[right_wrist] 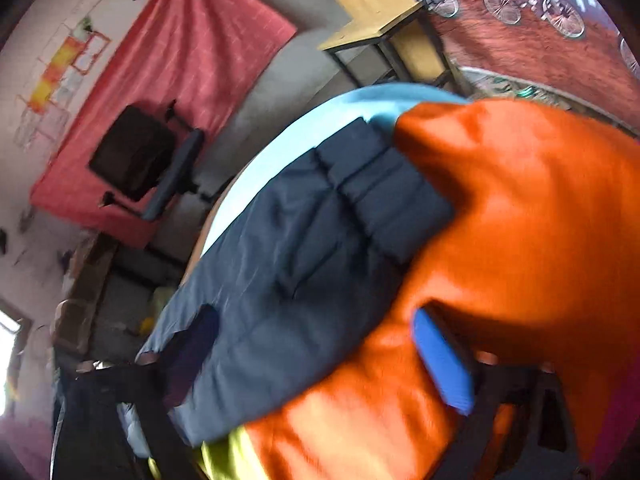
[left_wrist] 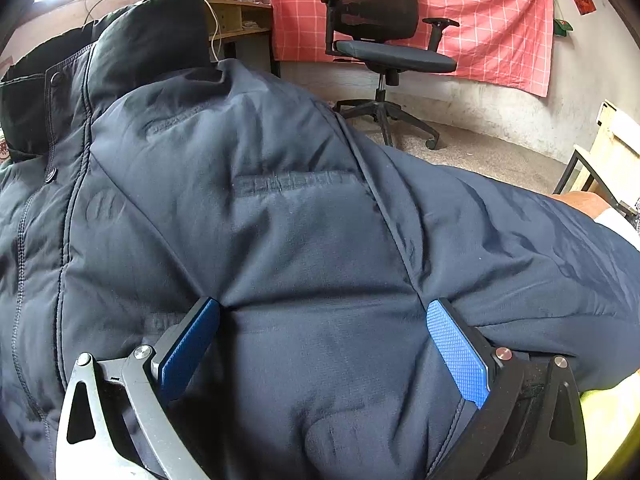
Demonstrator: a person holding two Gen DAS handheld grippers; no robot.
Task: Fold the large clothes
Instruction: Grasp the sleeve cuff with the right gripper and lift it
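Observation:
A large navy padded jacket (left_wrist: 280, 220) fills the left wrist view, its black collar (left_wrist: 132, 52) at the upper left. My left gripper (left_wrist: 324, 344) is open, its blue pads (left_wrist: 456, 352) pressed into the jacket fabric on either side of a puffed panel. In the blurred right wrist view the jacket (right_wrist: 288, 272) lies on a light blue surface (right_wrist: 304, 128), with its orange lining (right_wrist: 520, 240) turned up. My right gripper (right_wrist: 320, 360) has fabric between its jaws; one blue pad (right_wrist: 440, 360) shows against the orange lining, the other finger is dark and blurred.
A black office chair (left_wrist: 380, 40) stands by a pink checked cloth (left_wrist: 500, 20) on the wall. A wooden shelf unit (left_wrist: 240, 20) is behind the collar. A wooden table (right_wrist: 384, 24) stands beyond the blue surface. Yellow-green fabric (right_wrist: 224, 456) lies under the jacket.

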